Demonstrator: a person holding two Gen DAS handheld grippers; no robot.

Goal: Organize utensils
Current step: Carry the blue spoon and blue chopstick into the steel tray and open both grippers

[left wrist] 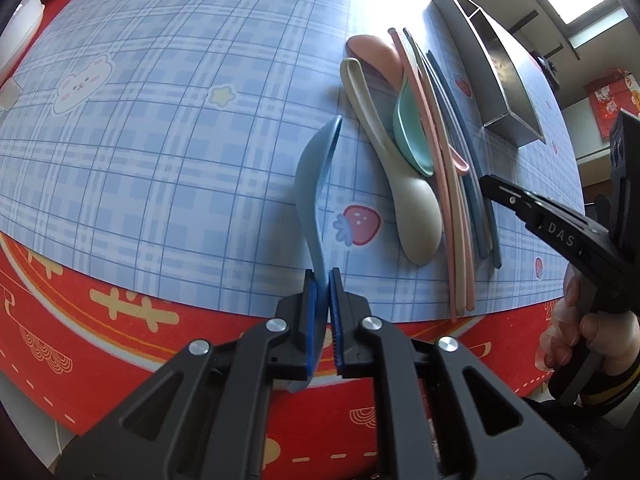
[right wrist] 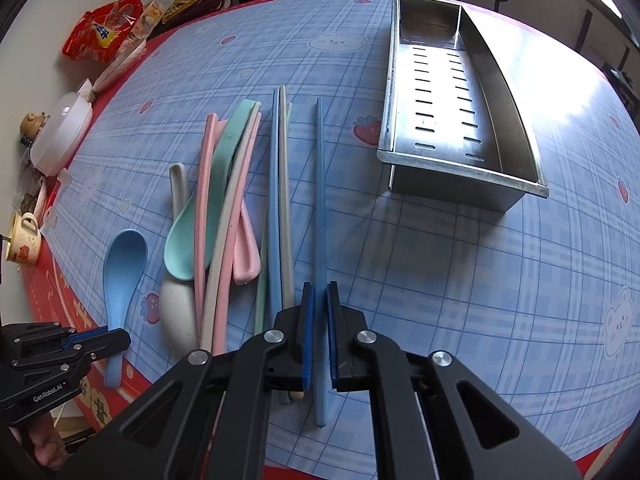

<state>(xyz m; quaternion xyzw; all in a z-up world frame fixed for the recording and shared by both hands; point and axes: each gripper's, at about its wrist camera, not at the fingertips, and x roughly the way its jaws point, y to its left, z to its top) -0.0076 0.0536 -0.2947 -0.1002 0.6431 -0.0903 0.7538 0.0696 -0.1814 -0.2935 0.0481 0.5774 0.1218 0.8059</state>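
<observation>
Writing first: "DAS" in raised letters on the side of my right claw [left wrist: 490, 184], read from the left camera; "GenRobot.AI" printed on the body of my left claw [right wrist: 120, 338], read from the right camera. A red snack bag [right wrist: 105, 32] at the far table edge carries yellow and blue print I cannot read.

Left claw [left wrist: 323, 280] is closed narrow on the handle of the blue spoon [left wrist: 316, 184]. The spoon's long axis runs away from me, bowl at the far end, turned on its edge. In the right view the spoon [right wrist: 120, 268] stands at the near-left table edge, apart from the other utensils.

Right claw [right wrist: 319, 292] is pinched on one dark blue chopstick [right wrist: 319, 208]. The stick is straight and thin; its long axis runs directly away from me, one end past the fingers toward me, the other toward the far side.

Between the two: a heap of matte plastic utensils, mostly lengthwise, the pink chopsticks [right wrist: 202, 200] slanting. Mint spoon [right wrist: 200, 216], cream spoon [right wrist: 176, 304], pink spoon [right wrist: 246, 252], a light blue and a grey chopstick [right wrist: 280, 208].

Right and farther off: a steel tray [right wrist: 460, 168], rectangular, slotted floor, one divider near its far end. It sits on the blue plaid tablecloth [right wrist: 460, 280] with bear and strawberry prints.
</observation>
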